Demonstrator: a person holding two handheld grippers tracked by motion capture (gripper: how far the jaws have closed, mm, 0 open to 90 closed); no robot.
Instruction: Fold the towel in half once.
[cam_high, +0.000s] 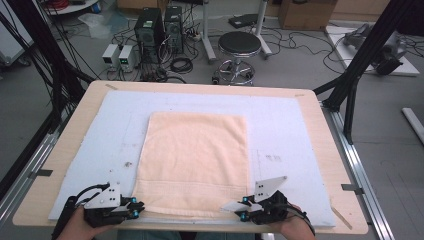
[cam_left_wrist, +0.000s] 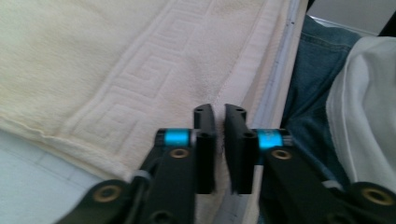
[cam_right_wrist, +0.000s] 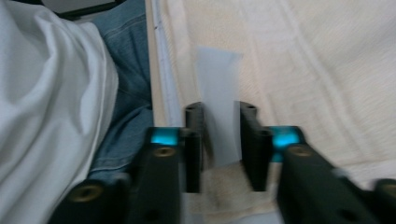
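Now at the near edge of the towel (cam_high: 195, 160), about to grip its corners.
Left gripper (cam_high: 134, 209) at 7 o'clock, jaws barely apart over the hem; right gripper (cam_high: 243, 208) at 5, jaws apart, clamping nothing. Next: close on both corners. A pale flap between my right jaws is blurred; can't identify it.

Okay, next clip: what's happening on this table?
A person sits at the near edge of the table with a two-jaw gripper in each hand. A cream towel lies spread flat on a pale blue mat. The left gripper is at the towel's near left corner and the right gripper at its near right corner. Both sets of jaws stand slightly apart over the hem. In the right gripper view a pale strip, perhaps a tag, shows between its jaws. Neither seems to be pinching the cloth.
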